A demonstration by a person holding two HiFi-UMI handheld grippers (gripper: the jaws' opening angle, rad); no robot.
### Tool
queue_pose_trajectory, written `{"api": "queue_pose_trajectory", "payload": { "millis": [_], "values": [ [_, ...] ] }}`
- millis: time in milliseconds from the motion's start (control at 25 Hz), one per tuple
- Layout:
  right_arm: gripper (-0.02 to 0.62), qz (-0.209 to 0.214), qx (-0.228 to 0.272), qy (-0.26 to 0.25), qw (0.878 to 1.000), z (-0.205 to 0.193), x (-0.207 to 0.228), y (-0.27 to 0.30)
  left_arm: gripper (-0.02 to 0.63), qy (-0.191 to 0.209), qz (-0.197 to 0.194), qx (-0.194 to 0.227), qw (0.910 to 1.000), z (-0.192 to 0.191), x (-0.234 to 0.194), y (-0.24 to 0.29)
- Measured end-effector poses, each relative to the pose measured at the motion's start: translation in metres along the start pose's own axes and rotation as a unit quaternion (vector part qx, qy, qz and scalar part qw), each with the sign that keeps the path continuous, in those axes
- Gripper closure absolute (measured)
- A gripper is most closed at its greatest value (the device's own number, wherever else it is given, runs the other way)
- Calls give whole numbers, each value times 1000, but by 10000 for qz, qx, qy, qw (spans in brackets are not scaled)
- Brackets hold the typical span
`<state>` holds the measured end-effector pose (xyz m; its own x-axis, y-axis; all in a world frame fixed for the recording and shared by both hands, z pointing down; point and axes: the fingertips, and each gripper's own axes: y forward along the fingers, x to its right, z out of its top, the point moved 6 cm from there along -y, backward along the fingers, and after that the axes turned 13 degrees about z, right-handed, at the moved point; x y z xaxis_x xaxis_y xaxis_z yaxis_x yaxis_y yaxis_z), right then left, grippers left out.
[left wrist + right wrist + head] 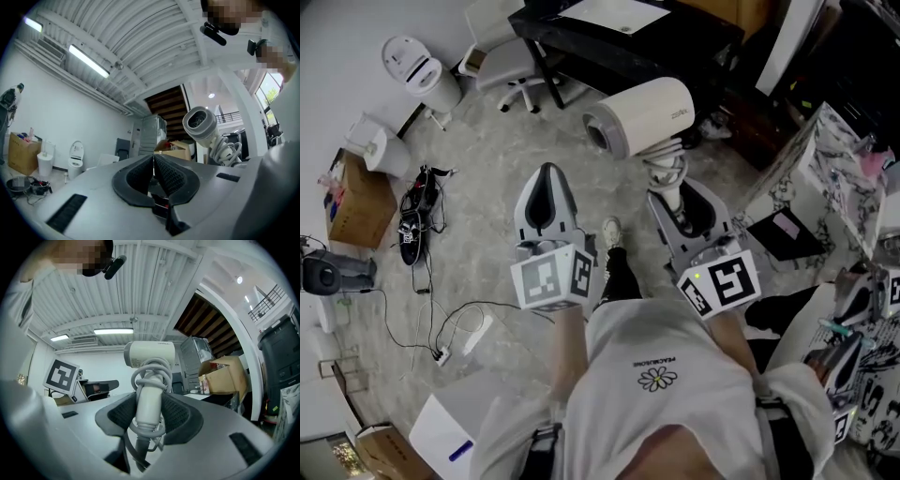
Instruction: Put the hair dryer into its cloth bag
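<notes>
The right gripper [150, 404] is clenched on the hair dryer [642, 114]. In the right gripper view its two dark ribbed pads press on either side of the pale handle, low down toward the handle's foot, and the handle stands upright between them. The dryer's barrel sits beyond the jaw tips and lies crosswise to the handle. In the head view its round end with the dark centre is turned toward the left gripper's side. The grey cord [151, 373] is wound in loops round the handle just under the barrel, above the pads. More of it circles the foot of the handle and trails down behind the jaws. The left gripper [546, 187] is to the left of the hair dryer, apart from it and touching nothing. Its jaws are closed pad against pad with nothing between them, as the left gripper view shows. From that view the hair dryer appears up and to the right, its round end facing the camera. Both grippers are held out in the air over a mottled grey floor [487, 169], which lies below the hair dryer. Beyond the hair dryer stands a black desk [581, 42], and beyond it to the left is a white office chair [511, 66].
</notes>
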<state>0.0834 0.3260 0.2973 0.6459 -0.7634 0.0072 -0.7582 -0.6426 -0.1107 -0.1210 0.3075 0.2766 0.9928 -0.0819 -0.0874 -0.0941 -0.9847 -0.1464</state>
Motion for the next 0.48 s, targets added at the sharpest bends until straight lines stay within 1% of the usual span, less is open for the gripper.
{"api": "queue_pose_trajectory", "payload": {
  "millis": [240,480],
  "values": [
    [437,-137,52,2,9999,-2,35,27,584,24,-181,26,9998,-6,10,48],
    [437,-281,90,18,9996,-5,66,73,584,78,-254,3,9996,-13,-7,101]
  ]
}}
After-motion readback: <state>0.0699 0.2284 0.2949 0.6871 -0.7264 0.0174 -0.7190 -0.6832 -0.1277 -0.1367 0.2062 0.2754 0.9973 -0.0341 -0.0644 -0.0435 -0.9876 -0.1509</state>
